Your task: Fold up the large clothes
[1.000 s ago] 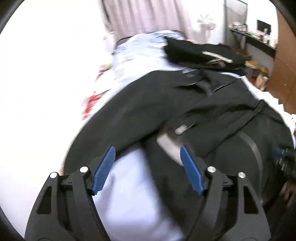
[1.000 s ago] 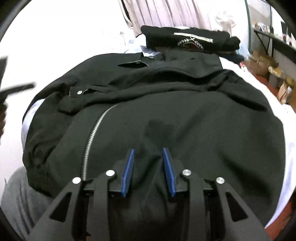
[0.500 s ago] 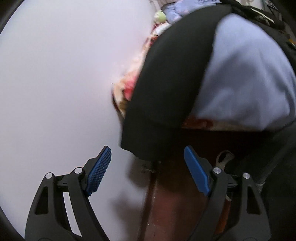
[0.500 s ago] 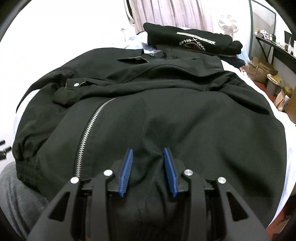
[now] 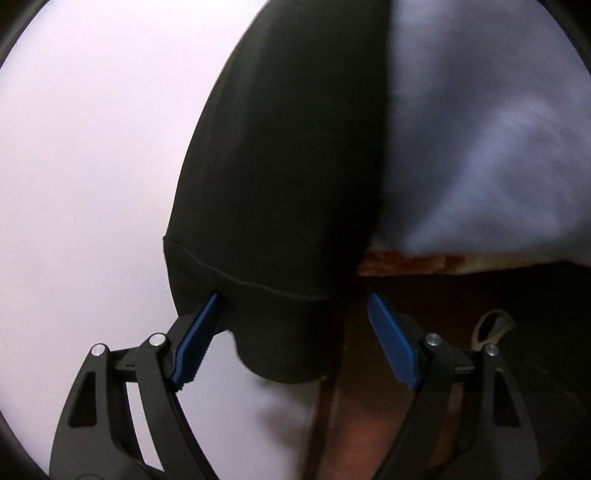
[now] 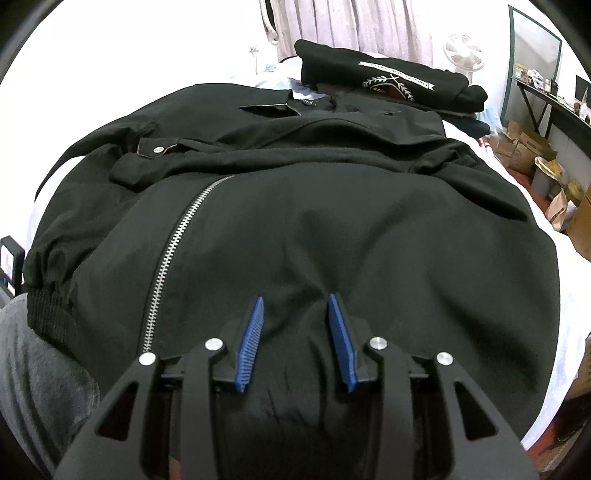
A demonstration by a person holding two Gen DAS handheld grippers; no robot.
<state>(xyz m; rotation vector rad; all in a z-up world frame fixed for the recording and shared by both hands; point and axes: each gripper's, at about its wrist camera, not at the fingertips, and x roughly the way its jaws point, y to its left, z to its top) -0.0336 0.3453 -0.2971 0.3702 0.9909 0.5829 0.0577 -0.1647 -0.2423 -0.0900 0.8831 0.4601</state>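
Left hand-held gripper (image 5: 295, 332): jaws spread wide, gripping nothing; the black sleeve (image 5: 280, 206) hangs over the bed edge directly ahead, its cuff between the pads, touching the left one. Right hand-held gripper (image 6: 295, 332): jaws narrowed, pinching a fold of the black jacket (image 6: 332, 229), which lies spread on the bed (image 6: 569, 310) ahead.

Ahead of the right gripper, a pale curtain (image 6: 369, 26) hangs at the far wall, a white fan (image 6: 463, 51) just right of it. Cardboard boxes (image 6: 524, 147) sit on the floor far right, under a cluttered dark shelf (image 6: 554, 96).
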